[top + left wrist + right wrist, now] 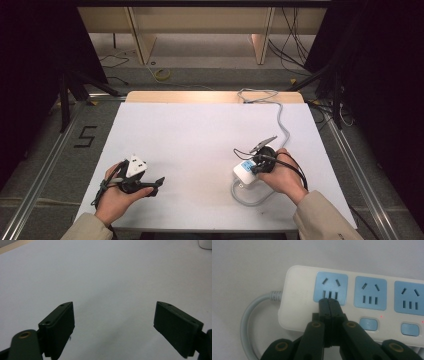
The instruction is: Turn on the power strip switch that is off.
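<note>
Left gripper [156, 185] lower left, jaws wide apart over bare table [200, 145]. Right gripper [329, 305] lower right, jaws pressed together, tips on power strip [367, 305] first socket.

Two claws are on the bench [200, 135]: the left claw [155, 186] near the left edge and the right claw [329, 302] to the right. One power strip [299, 297] lies on the right side, with one grey cable [283, 122] running to the far edge. The right gripper view shows three blue sockets [370, 293] and two blue switches [368, 324] on the strip.
</note>
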`<state>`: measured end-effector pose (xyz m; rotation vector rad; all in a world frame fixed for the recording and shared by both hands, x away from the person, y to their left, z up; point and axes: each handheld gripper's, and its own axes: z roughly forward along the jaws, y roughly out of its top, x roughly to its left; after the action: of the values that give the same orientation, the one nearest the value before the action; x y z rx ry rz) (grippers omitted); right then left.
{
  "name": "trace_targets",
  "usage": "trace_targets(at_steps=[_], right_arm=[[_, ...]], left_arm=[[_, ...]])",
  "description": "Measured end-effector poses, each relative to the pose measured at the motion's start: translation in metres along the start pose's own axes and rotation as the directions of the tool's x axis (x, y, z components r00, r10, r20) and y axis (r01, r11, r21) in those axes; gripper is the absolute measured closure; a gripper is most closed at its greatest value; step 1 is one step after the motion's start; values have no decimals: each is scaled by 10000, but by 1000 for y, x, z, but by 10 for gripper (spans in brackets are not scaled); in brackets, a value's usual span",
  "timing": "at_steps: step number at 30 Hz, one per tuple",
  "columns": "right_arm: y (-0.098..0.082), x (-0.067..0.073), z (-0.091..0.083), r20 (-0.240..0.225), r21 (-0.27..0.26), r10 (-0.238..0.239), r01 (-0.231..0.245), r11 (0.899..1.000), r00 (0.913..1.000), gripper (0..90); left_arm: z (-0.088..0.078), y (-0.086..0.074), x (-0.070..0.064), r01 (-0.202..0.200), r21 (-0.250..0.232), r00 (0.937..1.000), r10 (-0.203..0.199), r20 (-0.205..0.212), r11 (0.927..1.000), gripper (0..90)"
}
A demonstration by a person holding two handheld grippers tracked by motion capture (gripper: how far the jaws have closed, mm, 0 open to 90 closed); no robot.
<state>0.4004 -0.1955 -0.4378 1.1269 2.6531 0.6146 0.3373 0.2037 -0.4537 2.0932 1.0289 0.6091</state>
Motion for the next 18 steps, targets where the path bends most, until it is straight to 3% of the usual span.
trace_targets(at_steps=[18], right_arm=[[-3, -1, -2, -56, -265, -118, 117, 9996, 9999, 900]], left_arm=[[0, 0, 0, -35, -8, 10000, 35, 4, 10000, 164]])
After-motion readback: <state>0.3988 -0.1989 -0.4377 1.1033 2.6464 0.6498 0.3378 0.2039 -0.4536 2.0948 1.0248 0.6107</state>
